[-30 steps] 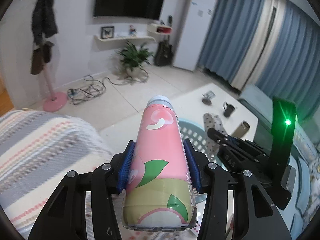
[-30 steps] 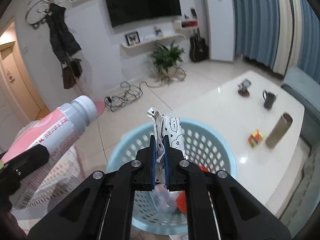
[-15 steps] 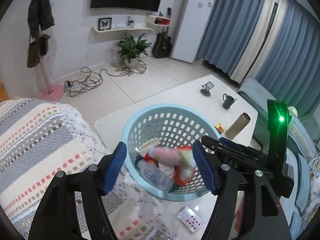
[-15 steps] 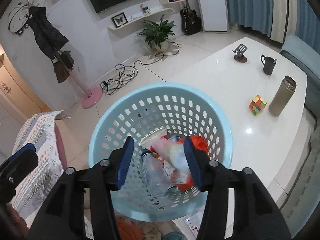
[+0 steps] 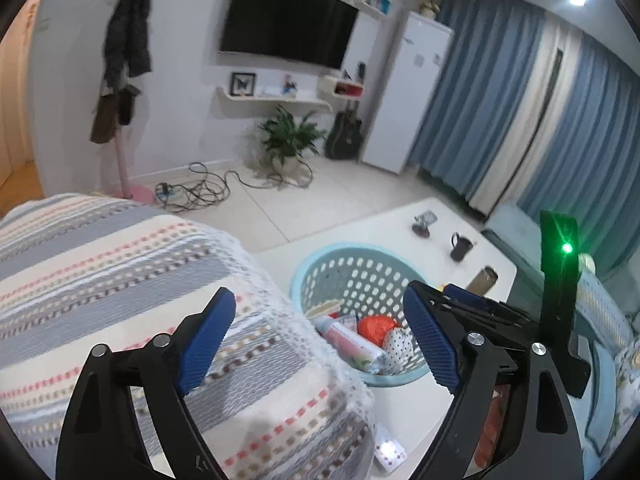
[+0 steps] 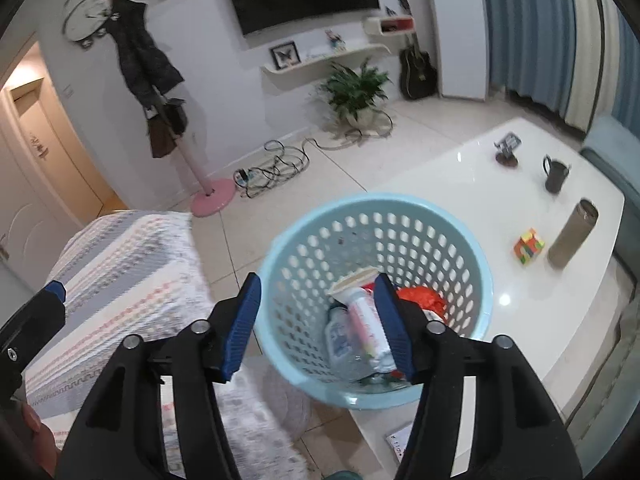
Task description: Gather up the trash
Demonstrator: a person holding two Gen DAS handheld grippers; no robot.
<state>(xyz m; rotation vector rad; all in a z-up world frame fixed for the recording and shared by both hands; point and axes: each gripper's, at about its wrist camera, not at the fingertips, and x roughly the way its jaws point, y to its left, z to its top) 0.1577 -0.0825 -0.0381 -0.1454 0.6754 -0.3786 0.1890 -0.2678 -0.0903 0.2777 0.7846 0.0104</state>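
Both tongs, left [image 5: 316, 338] and right [image 6: 318, 326], gape empty; pink bottle [image 6: 366, 326] lies in the basket [image 6: 478, 276] at the tabletop [image 6: 480, 168] edge.

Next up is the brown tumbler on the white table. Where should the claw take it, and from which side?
Take the brown tumbler across its upper body with the right claw, now open, coming level from the basket side. It stands upright and narrow, so a side pinch fits. The puzzle cube sits close on that side, so come in above it.

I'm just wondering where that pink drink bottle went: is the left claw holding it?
No. The left gripper is wide open with nothing between its fingers, and the pink bottle lies in the blue basket.
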